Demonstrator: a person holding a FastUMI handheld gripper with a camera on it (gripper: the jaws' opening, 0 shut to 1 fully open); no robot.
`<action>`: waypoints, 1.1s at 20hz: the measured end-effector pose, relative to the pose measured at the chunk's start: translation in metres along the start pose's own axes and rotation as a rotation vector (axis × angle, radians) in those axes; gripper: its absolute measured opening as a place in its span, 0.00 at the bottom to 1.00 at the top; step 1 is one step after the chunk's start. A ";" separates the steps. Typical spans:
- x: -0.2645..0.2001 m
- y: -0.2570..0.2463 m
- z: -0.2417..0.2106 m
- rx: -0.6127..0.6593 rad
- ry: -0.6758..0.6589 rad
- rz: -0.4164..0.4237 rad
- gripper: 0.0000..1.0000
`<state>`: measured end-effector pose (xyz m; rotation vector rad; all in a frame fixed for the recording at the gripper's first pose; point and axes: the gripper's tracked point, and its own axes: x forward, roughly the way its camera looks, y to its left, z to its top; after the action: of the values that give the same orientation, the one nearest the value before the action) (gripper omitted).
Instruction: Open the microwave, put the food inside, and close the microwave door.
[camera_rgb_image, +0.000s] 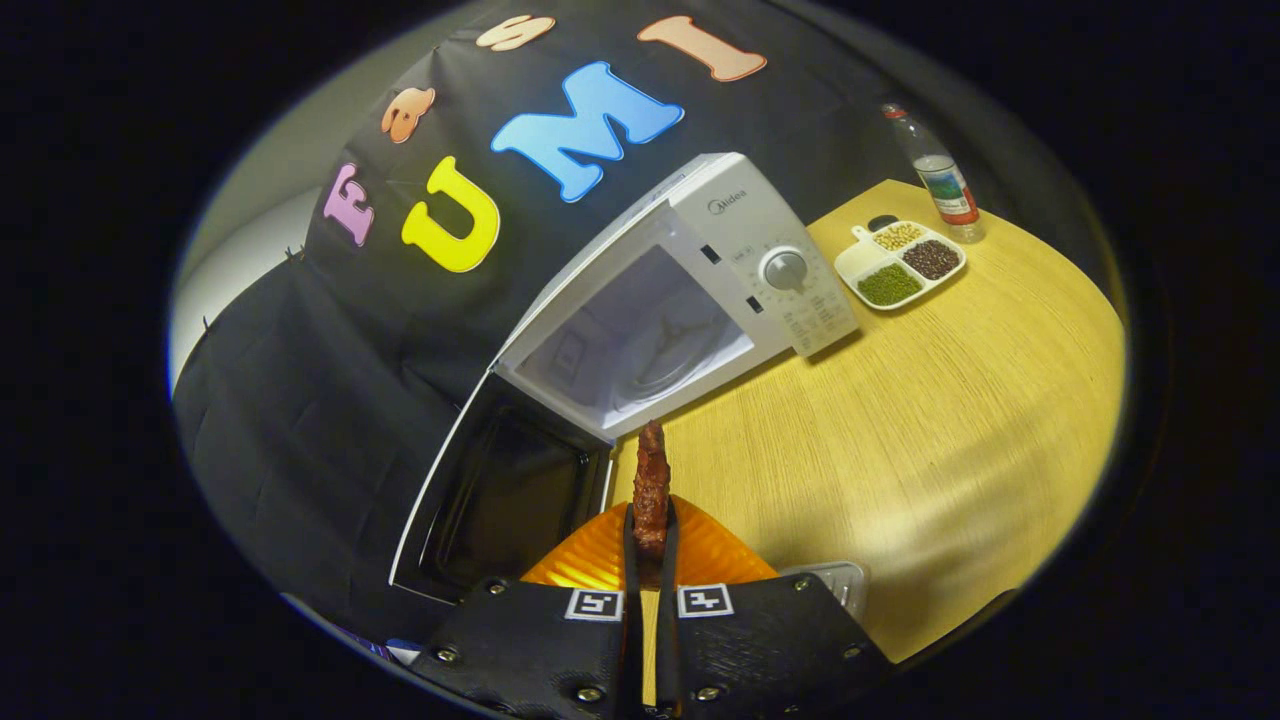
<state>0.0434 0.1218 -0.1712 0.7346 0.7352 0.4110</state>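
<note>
- Two fingers of the gripper (651, 560) are drawn close together and clamp a reddish-brown piece of food (651, 485) between them; both press on its lower end, and the rest of it sticks out ahead of the tips.
- The food sits above an orange plate (590, 560), which lies on the wooden table (950, 430) just beneath the fingers.
- The white microwave (700, 270) stands on the table beyond the food, a little to the left, its cavity (640, 335) exposed with a glass turntable visible inside.
- Its door (500, 500) hangs fully open to the left, the dark window panel near the plate's left side.
- The control panel with a round dial (785, 268) is on the microwave's right side.
- Far right of the microwave, a white divided tray (900, 262) holds three kinds of beans or grains: green, dark and pale.
- A plastic bottle (940, 180) stands just beyond that tray, near the table's far edge.
- A small grey object (840, 580) lies on the table just right of the plate; I cannot tell what it is.
</note>
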 end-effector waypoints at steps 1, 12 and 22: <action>0.010 0.004 0.004 0.003 -0.016 0.008 0.06; 0.116 0.052 0.040 0.038 -0.168 0.089 0.05; 0.208 0.048 0.076 0.029 -0.328 0.070 0.05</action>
<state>0.2359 0.2397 -0.1918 0.8333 0.4088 0.3331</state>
